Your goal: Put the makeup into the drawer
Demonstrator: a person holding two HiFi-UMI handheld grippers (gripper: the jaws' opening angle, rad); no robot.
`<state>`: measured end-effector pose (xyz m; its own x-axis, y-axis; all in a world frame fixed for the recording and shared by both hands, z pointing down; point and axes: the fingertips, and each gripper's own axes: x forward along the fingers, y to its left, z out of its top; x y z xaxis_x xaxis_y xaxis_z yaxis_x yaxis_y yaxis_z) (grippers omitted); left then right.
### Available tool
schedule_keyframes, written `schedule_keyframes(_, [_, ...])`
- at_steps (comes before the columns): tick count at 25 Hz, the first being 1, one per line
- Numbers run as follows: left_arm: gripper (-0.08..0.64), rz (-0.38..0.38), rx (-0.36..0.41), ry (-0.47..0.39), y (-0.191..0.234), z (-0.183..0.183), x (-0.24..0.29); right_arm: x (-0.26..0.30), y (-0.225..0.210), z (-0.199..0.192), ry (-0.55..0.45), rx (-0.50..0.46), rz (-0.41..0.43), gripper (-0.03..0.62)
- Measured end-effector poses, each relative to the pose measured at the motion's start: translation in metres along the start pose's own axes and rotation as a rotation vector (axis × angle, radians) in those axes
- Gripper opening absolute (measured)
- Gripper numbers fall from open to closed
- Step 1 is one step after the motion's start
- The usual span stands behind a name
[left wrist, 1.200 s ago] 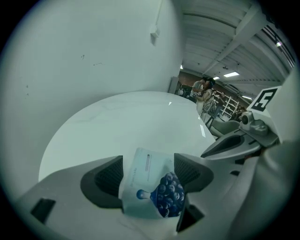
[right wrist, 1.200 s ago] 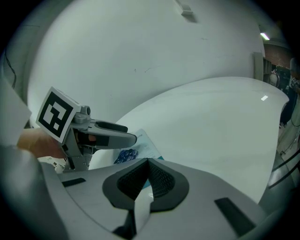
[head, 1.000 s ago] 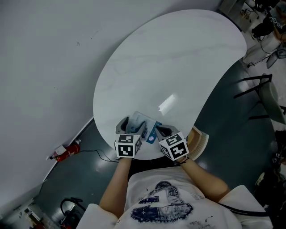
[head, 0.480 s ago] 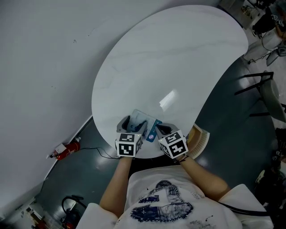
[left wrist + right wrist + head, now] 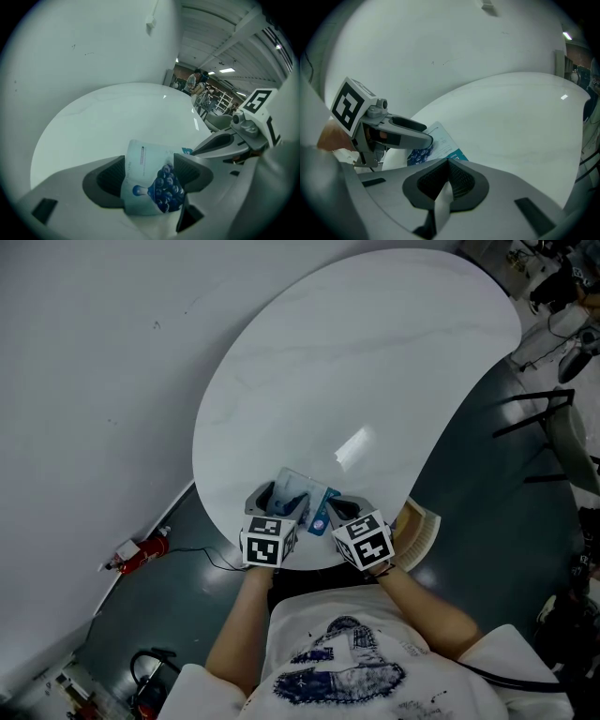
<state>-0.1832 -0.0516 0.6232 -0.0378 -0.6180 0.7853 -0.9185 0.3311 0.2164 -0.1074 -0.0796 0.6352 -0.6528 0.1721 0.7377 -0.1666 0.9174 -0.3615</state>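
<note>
1. left claw (image 5: 150,174) grips the makeup sachet (image 5: 142,157) at the near edge of the desk (image 5: 356,362), its long axis running out along the claw;
2. right claw (image 5: 446,180) is pinched tight on a thin pale strip (image 5: 440,202), just beside;
3. no drawer in view.

head view looks steeply down, both gripper views low and close across the same table (image 5: 356,381).
</note>
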Motion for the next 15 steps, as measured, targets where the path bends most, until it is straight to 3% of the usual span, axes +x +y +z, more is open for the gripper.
schedule_keyframes(4, [0.362,-0.033,0.000,0.001,-0.010,0.000,0.000,0.001,-0.001,0.001,-0.002,0.000,-0.004,0.020])
schedule_keyframes(15, [0.334,0.005,0.017,0.039,0.002,-0.001,0.001,0.001,0.000,0.002,-0.005,-0.002,-0.003,0.020])
